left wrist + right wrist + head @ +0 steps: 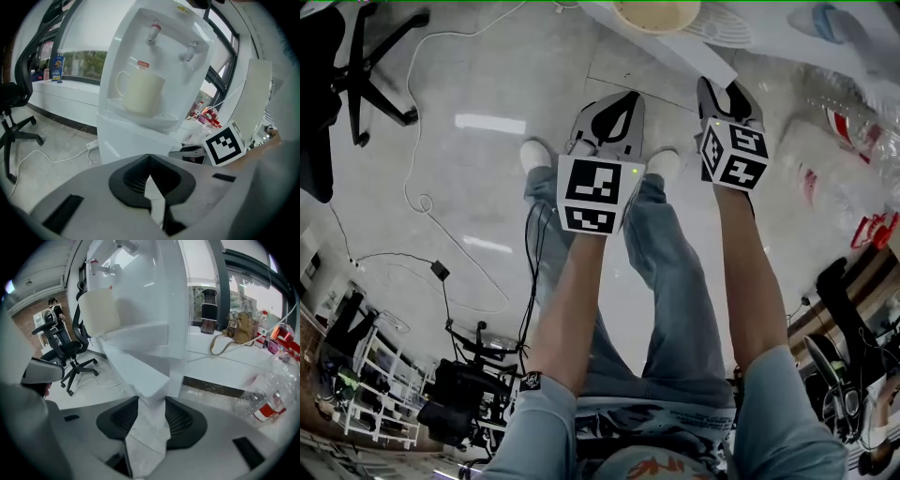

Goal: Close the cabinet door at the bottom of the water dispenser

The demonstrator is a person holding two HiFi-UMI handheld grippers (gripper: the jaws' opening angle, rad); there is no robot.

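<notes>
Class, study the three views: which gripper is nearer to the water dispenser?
Right. The right gripper has the water dispenser looming just beyond its open jaws. The left gripper is farther back, facing the dispenser's front.

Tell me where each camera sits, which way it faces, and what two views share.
Head view: on the person's head, facing steeply down at the floor; both forearms, left gripper, right gripper show.
Left gripper view: on that gripper, facing the water dispenser; shut jaws show.
Right gripper view: on that gripper, facing the dispenser's side; parted jaws show.
Shared: both gripper views show the cream mug.
</notes>
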